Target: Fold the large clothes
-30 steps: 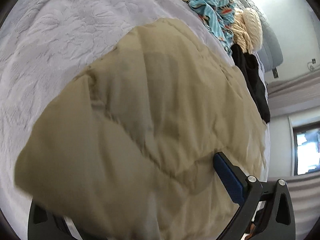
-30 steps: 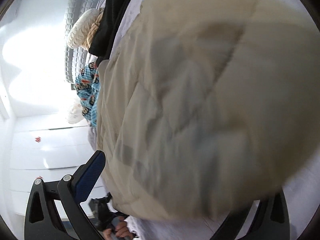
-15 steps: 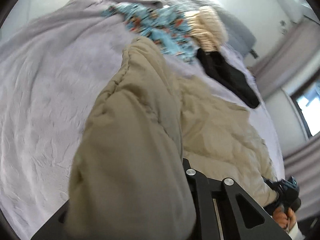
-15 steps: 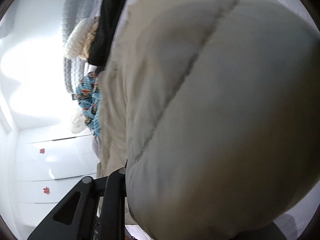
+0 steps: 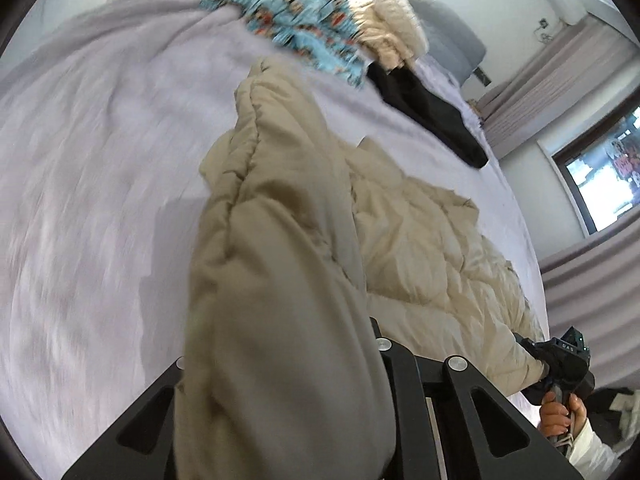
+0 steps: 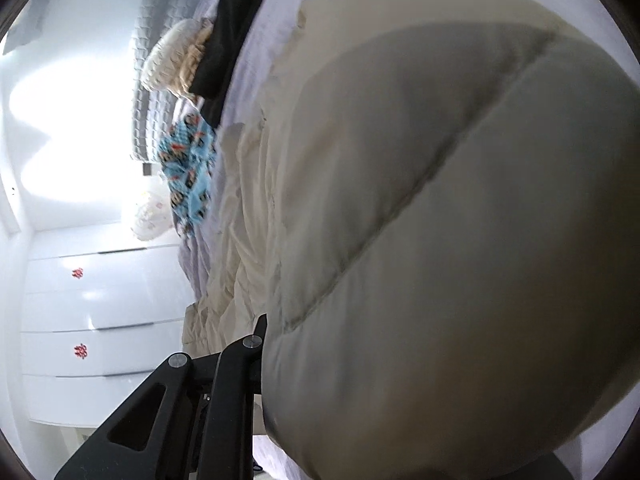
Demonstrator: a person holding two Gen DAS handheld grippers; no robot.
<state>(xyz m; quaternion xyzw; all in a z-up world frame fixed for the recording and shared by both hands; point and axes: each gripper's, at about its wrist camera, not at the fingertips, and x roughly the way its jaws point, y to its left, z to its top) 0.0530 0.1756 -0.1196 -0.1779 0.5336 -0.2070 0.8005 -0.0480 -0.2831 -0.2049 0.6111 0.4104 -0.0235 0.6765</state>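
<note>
A blue patterned garment [image 5: 304, 36], a cream knit hat [image 5: 390, 24] and a black garment [image 5: 432, 116] lie along the upper part of the bed [image 5: 100, 140]. A window [image 5: 600, 176] shows at right; white drawers [image 6: 92, 320] at lower left.

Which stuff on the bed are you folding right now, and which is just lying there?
In the job:
beige puffy coat
left gripper, shut on it
right gripper, shut on it

Just lying about:
blue patterned cloth
cream knit
black garment
</note>
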